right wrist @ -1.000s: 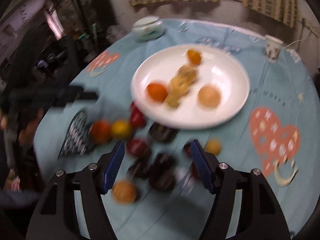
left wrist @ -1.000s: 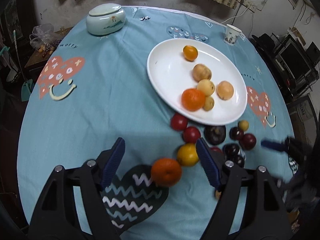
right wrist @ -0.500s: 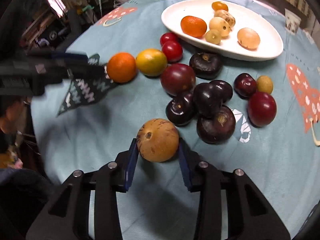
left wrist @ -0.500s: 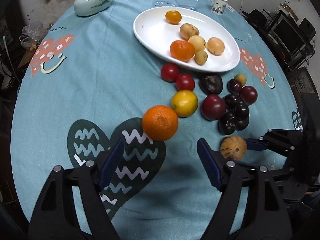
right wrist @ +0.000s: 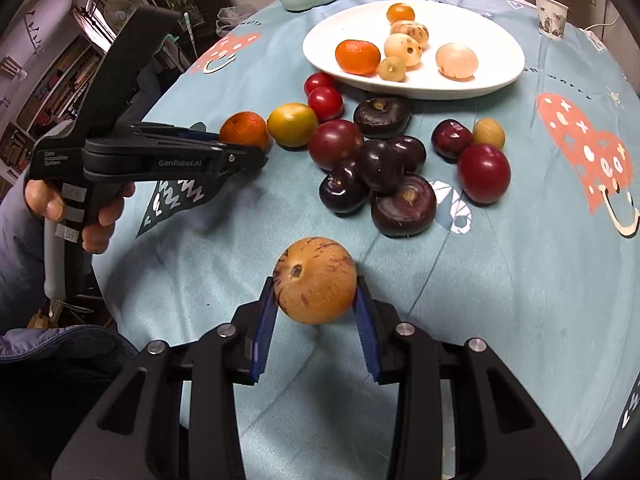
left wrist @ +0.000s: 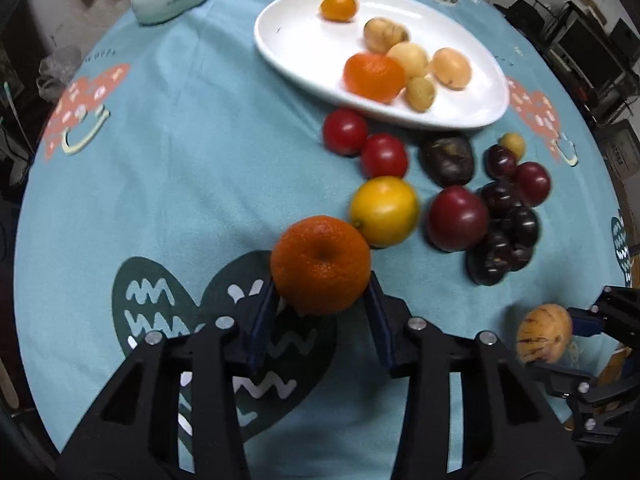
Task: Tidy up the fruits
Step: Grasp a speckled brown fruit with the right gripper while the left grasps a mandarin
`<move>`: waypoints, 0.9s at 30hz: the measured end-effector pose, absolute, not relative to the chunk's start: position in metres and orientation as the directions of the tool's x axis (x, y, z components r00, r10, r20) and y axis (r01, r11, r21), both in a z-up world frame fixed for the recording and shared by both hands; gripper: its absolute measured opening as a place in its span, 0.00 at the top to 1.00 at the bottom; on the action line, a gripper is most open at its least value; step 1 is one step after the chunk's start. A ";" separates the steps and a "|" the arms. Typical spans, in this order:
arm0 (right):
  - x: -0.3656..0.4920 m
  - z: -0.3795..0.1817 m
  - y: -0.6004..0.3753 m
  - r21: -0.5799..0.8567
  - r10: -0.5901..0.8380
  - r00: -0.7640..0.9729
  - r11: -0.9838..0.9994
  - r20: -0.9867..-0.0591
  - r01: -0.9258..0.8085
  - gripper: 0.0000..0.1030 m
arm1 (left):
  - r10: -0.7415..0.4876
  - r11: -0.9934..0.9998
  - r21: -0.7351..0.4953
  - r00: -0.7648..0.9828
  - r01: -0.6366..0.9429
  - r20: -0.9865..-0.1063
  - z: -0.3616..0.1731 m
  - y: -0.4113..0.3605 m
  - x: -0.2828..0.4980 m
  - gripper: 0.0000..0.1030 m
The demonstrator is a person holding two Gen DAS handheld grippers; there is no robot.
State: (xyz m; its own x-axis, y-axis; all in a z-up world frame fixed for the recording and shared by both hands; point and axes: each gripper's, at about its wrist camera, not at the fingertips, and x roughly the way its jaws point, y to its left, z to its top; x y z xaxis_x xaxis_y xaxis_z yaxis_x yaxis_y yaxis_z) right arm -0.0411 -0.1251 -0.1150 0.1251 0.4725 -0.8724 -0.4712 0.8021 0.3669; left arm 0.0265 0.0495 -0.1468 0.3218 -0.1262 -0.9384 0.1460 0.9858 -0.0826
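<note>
Both claws have dropped to the fruit since earlier; left claw is closing on the orange; right claw grips the melon above the bench.

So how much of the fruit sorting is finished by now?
Six pale and orange fruits already lie on the white oval plate. The left hand-held gripper is closing on the big orange mandarin; the right hand-held gripper clamps the tan purple-streaked melon. Tomatoes, a yellow fruit and dark purple fruits remain on the cloth.
</note>
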 end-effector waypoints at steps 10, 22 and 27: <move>-0.043 -0.120 -0.118 0.377 0.479 0.096 0.785 -0.873 -0.492 0.63 | -0.142 0.974 -0.047 0.440 0.220 -0.887 -0.082 0.020 0.004 0.58; -0.048 -0.119 -0.112 0.374 0.480 0.083 0.770 -0.873 -0.517 0.63 | -0.115 0.966 0.000 0.431 0.258 -0.895 -0.079 0.000 -0.007 0.58; -0.050 -0.118 -0.115 0.373 0.478 0.088 0.776 -0.874 -0.509 0.63 | -0.112 0.963 0.007 0.422 0.270 -0.900 -0.081 -0.004 -0.009 0.58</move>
